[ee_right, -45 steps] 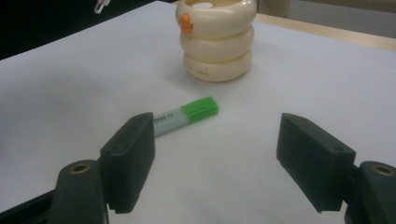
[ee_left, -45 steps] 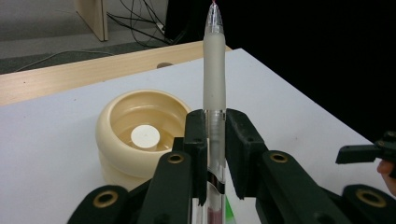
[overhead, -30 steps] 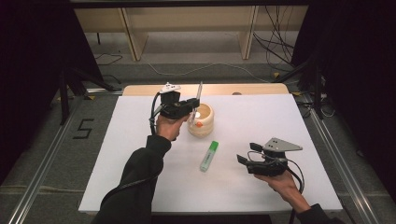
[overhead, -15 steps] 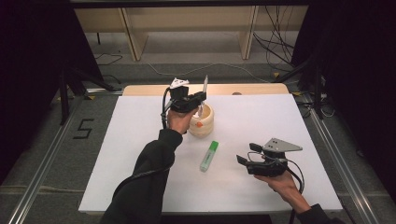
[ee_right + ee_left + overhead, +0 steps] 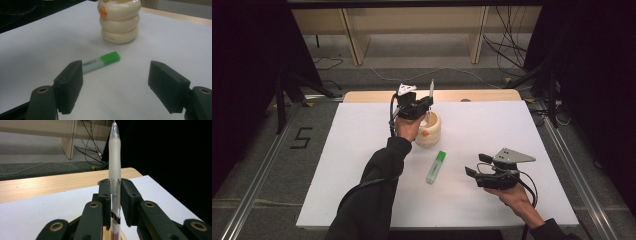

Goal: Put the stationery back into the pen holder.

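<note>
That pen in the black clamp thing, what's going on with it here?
A person holds a gripper in each hand at a white table. The left gripper is shut on a pen, held upright just above a cream ring-shaped holder. The right gripper hangs open near the table's right side, holding nothing. A green highlighter lies flat between holder and right gripper.

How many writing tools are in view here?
2: a pen upright in the left tongs above the cream holder, and a green highlighter lying on the white board. The holder may hide more.

One pen (image 5: 114, 157) above the holder (image 5: 430, 131), one holder, one highlighter (image 5: 436, 167) near the holder, two grippers
</note>
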Available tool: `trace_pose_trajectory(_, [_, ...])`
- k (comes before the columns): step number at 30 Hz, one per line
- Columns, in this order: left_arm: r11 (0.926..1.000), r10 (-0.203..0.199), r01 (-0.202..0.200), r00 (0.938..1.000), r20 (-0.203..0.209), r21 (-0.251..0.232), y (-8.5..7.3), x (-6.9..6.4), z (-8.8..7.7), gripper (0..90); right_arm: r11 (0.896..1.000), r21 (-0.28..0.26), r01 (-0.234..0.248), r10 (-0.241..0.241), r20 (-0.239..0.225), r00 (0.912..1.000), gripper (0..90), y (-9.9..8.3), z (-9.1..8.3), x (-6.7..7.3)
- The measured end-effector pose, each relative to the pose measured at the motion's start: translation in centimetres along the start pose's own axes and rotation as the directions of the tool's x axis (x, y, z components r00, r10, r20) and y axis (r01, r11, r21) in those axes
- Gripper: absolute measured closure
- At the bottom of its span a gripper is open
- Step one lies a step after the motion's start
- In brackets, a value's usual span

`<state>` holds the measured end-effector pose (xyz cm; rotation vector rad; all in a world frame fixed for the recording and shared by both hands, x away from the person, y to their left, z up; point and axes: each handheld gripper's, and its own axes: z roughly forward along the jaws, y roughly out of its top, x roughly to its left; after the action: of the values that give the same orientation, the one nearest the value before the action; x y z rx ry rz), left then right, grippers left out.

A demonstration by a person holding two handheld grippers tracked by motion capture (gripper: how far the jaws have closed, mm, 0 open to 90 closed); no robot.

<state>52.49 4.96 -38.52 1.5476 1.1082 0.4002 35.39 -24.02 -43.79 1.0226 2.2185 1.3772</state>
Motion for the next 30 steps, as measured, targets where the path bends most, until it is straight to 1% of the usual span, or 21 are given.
trace_pose_trajectory(7, [1.0, -0.007, 0.007, 1.0, -0.003, 0.002, -0.7, 0.0, 0.5, 78.9, 1.0, 0.0, 0.0, 0.0, -0.002, 1.0, 29.0, 0.0, 0.0, 0.0])
trace_pose_trajectory(8, [1.0, -0.006, 0.006, 1.0, -0.005, 0.007, -0.8, -0.1, 0.5, 78.9, 1.0, -0.001, 0.001, -0.001, -0.003, 1.0, 29.0, 0.0, 0.0, 0.0])
trace_pose_trajectory(10, [0.9999, 0.009, -0.009, 0.9999, -0.009, 0.013, -0.9, -0.1, 0.7, 78.9, 1.0, -0.002, 0.001, -0.001, -0.004, 1.0, 29.0, 0.0, 0.0, 0.0])
trace_pose_trajectory(13, [0.9998, 0.002, -0.002, 1.0, -0.009, 0.018, -1.0, -0.1, 0.8, 78.9, 1.0, -0.001, 0.001, -0.001, -0.004, 1.0, 29.0, 0.0, 0.0, 0.0])
trace_pose_trajectory(15, [0.9999, 0.004, -0.004, 0.9999, -0.009, 0.016, -1.1, -0.1, 0.9, 78.8, 1.0, 0.0, 0.0, 0.0, -0.004, 1.0, 29.0, 0.0, 0.0, 0.0])
trace_pose_trajectory(16, [0.9998, 0.0, 0.0, 1.0, -0.008, 0.021, -1.2, -0.2, 1.0, 78.7, 1.0, -0.001, 0.001, -0.001, -0.005, 1.0, 29.0, 0.0, 0.0, 0.0])
trace_pose_trajectory(20, [0.9993, 0.007, -0.007, 0.9999, -0.007, 0.037, -1.3, -0.1, 1.0, 78.5, 1.0, 0.0, 0.001, -0.001, -0.004, 1.0, 29.0, 0.0, 0.0, 0.0])
trace_pose_trajectory(28, [0.9983, -0.008, 0.009, 0.9999, -0.007, 0.057, -1.8, 0.0, 1.1, 78.1, 1.0, 0.001, 0.003, -0.003, -0.004, 1.0, 29.0, 0.0, 0.1, 0.0])
trace_pose_trajectory(29, [0.9979, -0.016, 0.017, 0.9998, -0.007, 0.063, -1.8, 0.0, 1.2, 78.1, 1.0, 0.002, 0.001, -0.001, -0.003, 1.0, 29.0, 0.0, 0.0, 0.0])
trace_pose_trajectory(30, [0.9977, -0.008, 0.008, 0.9999, -0.007, 0.068, -1.9, 0.1, 1.2, 78.0, 1.0, -0.001, 0.0, 0.0, -0.005, 1.0, 29.0, 0.0, 0.0, 0.0])
